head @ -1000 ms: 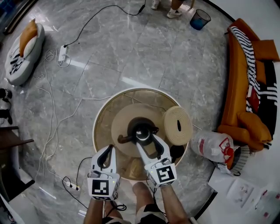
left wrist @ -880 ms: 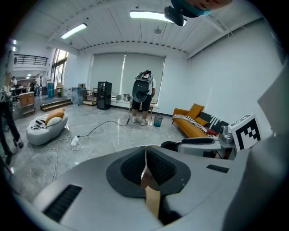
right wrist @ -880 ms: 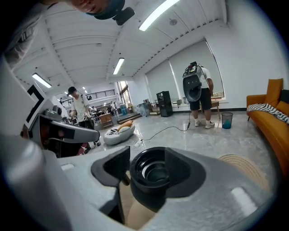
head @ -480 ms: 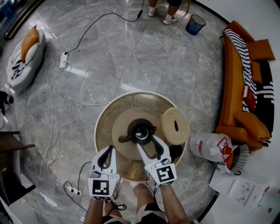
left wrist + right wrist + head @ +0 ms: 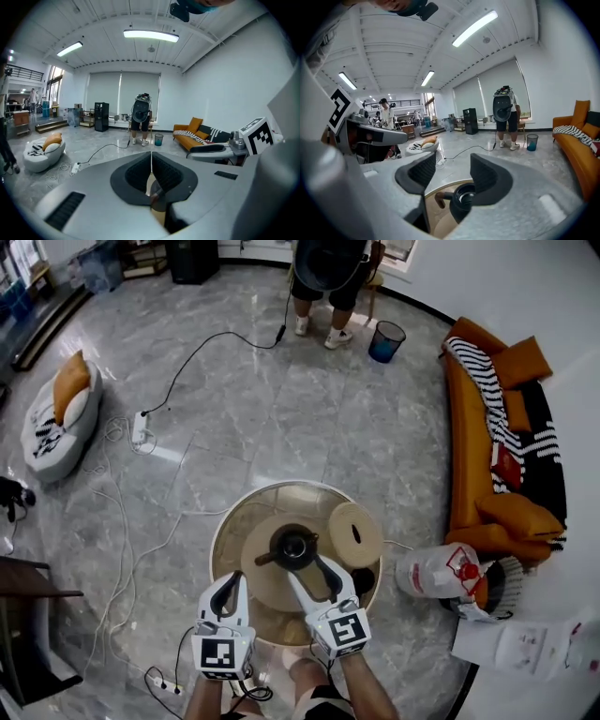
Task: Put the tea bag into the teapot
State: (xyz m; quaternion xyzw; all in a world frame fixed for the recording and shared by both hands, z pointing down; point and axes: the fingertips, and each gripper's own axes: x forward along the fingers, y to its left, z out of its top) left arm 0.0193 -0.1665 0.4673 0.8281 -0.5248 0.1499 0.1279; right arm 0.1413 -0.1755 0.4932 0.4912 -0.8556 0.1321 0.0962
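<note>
Dark open-topped teapot (image 5: 293,547) on round table (image 5: 217,531) | right gripper (image 5: 312,570) just near it, jaws apart, empty | left gripper (image 5: 230,579) pinching thin white tea bag string (image 5: 151,161)

We note a round desk (image 5: 230,521) beneath the right hand-held gripper (image 5: 309,568) and the left hand-held gripper (image 5: 230,579). A round woven disc (image 5: 355,533) rests on the desk just right of the right hand-held gripper. Further right, on the grey floor (image 5: 244,409), lie a white plastic bag (image 5: 436,573) and an orange sofa (image 5: 478,465). Far ahead, a person (image 5: 323,277) stands beside a blue bin (image 5: 385,341). Well left, we see a white floor cushion (image 5: 58,413) and a power strip (image 5: 141,427).
</note>
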